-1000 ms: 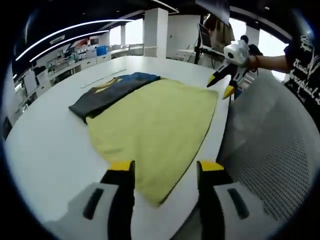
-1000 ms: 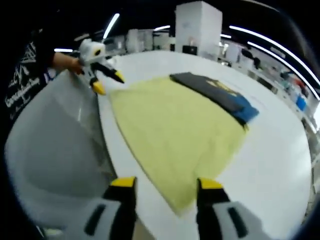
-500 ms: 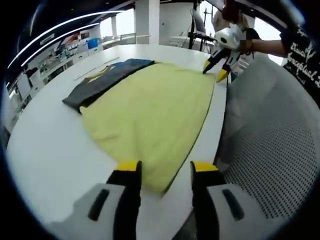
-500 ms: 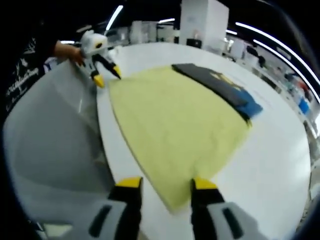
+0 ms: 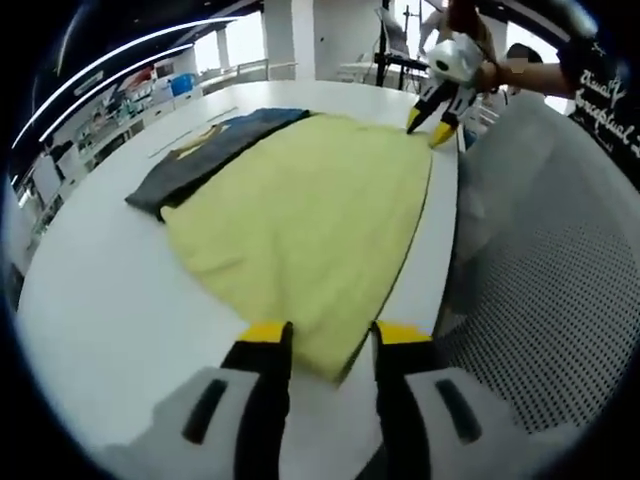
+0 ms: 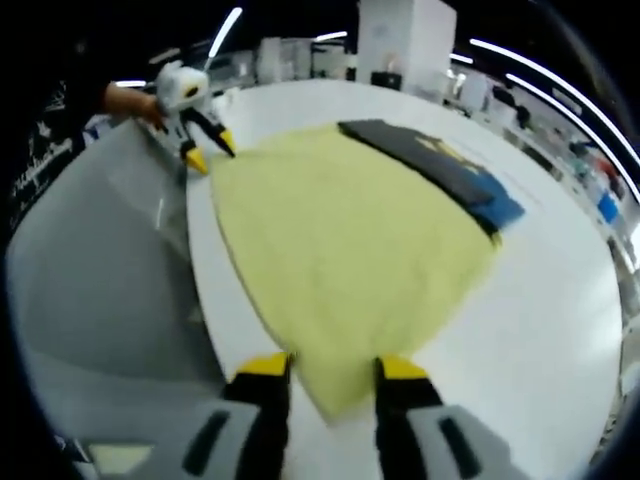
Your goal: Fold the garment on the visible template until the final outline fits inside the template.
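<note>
A yellow garment [image 5: 310, 210] lies spread flat on the white table [image 5: 90, 300]. My left gripper [image 5: 330, 335] is open, and the garment's near corner lies between its jaws. In the right gripper view the other near corner of the yellow garment [image 6: 350, 240] sits between the jaws of my open right gripper [image 6: 332, 367]. Each gripper also shows in the other's view, at a far corner of the cloth: the right gripper [image 5: 427, 128] and the left gripper [image 6: 212, 158], each held by a hand.
A dark grey and blue folded garment [image 5: 200, 165] [image 6: 430, 160] lies along the yellow one's far side. A grey mesh chair back [image 5: 540, 260] [image 6: 90, 280] stands against the table edge beside the grippers. Desks and shelves stand in the room beyond.
Both grippers have moved forward onto the garment's near corners, and their jaws have narrowed around the cloth.
</note>
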`<state>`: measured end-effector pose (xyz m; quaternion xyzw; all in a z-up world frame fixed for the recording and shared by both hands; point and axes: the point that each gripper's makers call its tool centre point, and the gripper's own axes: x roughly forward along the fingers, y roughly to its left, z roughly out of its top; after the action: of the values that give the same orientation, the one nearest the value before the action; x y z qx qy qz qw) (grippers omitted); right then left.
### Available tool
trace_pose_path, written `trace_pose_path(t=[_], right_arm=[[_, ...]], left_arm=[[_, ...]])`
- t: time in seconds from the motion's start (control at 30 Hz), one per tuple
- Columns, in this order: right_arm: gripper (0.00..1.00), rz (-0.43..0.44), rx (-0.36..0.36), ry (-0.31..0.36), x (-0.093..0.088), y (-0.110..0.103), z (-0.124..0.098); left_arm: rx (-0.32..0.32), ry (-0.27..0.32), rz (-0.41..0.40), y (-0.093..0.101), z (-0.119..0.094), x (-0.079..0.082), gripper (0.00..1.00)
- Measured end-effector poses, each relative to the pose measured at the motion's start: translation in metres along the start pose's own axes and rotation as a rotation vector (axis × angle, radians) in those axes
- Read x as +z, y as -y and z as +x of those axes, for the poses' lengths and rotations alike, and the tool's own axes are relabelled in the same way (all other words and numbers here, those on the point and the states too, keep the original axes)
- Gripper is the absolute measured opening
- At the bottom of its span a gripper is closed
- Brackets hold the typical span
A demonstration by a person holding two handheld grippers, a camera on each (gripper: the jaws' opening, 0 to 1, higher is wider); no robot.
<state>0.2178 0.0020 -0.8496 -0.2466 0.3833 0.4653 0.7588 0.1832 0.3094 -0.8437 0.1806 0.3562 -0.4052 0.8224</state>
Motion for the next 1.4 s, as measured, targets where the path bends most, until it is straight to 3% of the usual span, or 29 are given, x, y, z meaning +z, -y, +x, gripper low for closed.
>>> trace_pose_path(t=[0.1, 0.3, 0.5, 1.0, 1.4], right_arm=[[0.20, 0.005, -0.012, -0.005, -0.001, 0.005, 0.000], [0.09, -0.008, -0.020, -0.006, 0.001, 0.009, 0.003], [0.04, -0.008, -0.029, -0.006, 0.003, 0.012, 0.004], [0.00, -0.006, -0.018, 0.007, 0.004, 0.000, -0.008], [0.00, 0.019, 0.009, 0.016, 0.004, -0.027, -0.035]], left_arm=[[0.000, 0.003, 0.005, 0.000, 0.000, 0.001, 0.25], [0.017, 0.007, 0.003, -0.004, 0.001, 0.002, 0.08], [0.030, -0.003, 0.011, -0.008, 0.003, 0.002, 0.01], [0.038, 0.006, -0.033, -0.009, -0.010, 0.006, 0.00], [0.003, -0.003, -0.047, 0.017, -0.032, 0.013, 0.00]])
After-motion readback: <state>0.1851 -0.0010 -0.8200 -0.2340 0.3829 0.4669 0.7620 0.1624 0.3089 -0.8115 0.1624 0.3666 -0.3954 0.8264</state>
